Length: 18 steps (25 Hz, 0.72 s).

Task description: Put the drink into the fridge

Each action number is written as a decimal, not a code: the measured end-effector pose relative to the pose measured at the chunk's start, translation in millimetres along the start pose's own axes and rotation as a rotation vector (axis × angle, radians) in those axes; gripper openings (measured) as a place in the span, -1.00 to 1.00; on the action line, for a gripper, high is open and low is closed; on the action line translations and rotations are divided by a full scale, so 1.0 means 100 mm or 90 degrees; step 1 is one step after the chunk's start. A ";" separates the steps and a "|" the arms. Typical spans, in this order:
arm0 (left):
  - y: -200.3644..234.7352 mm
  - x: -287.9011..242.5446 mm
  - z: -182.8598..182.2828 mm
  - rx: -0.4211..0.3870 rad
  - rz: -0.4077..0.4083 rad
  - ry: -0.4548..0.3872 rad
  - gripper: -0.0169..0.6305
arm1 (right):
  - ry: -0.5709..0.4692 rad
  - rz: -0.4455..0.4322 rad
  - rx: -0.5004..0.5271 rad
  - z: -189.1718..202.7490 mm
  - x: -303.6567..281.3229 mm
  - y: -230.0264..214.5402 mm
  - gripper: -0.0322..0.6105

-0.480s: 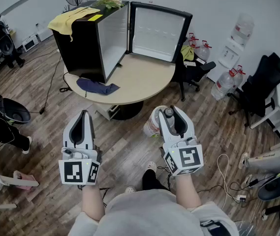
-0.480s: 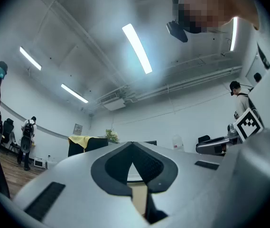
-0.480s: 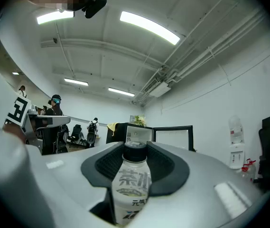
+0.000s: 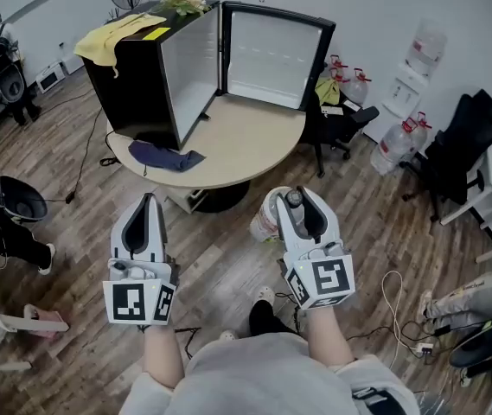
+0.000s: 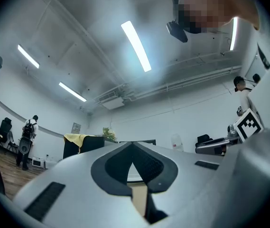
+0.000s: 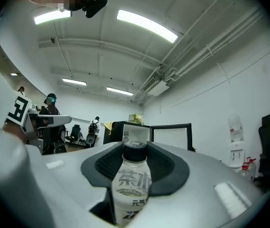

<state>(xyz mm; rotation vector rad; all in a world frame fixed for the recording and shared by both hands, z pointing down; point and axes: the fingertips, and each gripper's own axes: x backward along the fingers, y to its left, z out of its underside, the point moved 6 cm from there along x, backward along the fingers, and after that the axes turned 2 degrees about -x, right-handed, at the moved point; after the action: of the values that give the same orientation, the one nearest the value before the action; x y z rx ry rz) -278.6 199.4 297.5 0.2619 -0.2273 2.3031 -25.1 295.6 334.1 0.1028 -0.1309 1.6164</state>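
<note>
Left gripper (image 4: 148,201): roughly level, pointing forward — jaws together, empty.
Right gripper (image 4: 303,195): roughly level, clamped on bottle (image 6: 131,184).
Hidden: bottle's base — cut off.

Left gripper (image 4: 148,200), right gripper (image 4: 303,194): two. Bottle (image 6: 132,184) one, fridge (image 4: 137,85) one, table (image 4: 246,141) one.

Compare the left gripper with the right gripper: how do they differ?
The right gripper is closed on a drink bottle with a dark cap; the left gripper holds nothing. The right gripper's jaws stand wide around the bottle; the left gripper's jaw tips meet. Both point toward the open fridge on the round table.
</note>
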 end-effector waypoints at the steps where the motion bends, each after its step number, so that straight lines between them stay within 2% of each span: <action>1: 0.00 -0.04 0.01 0.000 0.000 0.001 -0.92 | 0.001 -0.001 0.001 0.01 -0.03 -0.02 -0.40; 18: -0.23 -1.00 0.18 -0.003 -0.037 -0.009 -0.92 | 0.000 -0.059 -0.008 0.03 -0.83 -0.79 -0.40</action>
<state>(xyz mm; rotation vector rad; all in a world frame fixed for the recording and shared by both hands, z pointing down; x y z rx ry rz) -193.5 140.4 291.1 0.2778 -0.2298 2.2434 58.1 216.5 327.0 0.0971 -0.1348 1.5232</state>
